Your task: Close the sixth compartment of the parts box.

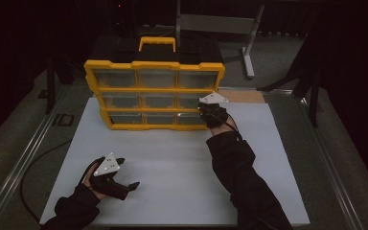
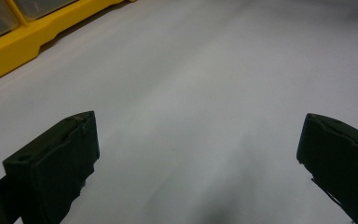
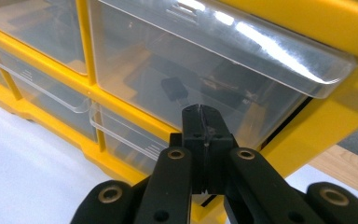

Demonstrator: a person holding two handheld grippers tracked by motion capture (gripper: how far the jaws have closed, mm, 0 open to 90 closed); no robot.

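Observation:
A yellow organiser (image 1: 155,64) with clear drawers stands upright at the back of the white table (image 1: 182,163), a black case with a yellow handle behind it. My right gripper (image 1: 205,111) is shut, with nothing between its jaws. Its tips (image 3: 201,108) sit right at the clear front of a right-column drawer (image 3: 135,51), just under that drawer's pull lip (image 3: 279,56). Small dark parts (image 3: 175,88) lie inside the drawer. My left gripper (image 1: 129,173) rests low over the table's front left, open and empty, with its jaws spread wide (image 2: 198,140).
The organiser's yellow base (image 2: 18,44) shows at the top left of the left gripper view. A wooden strip (image 1: 242,96) lies behind the table's right part. A grey metal stand (image 1: 249,57) rises at the back right. Metal rails run along both table sides.

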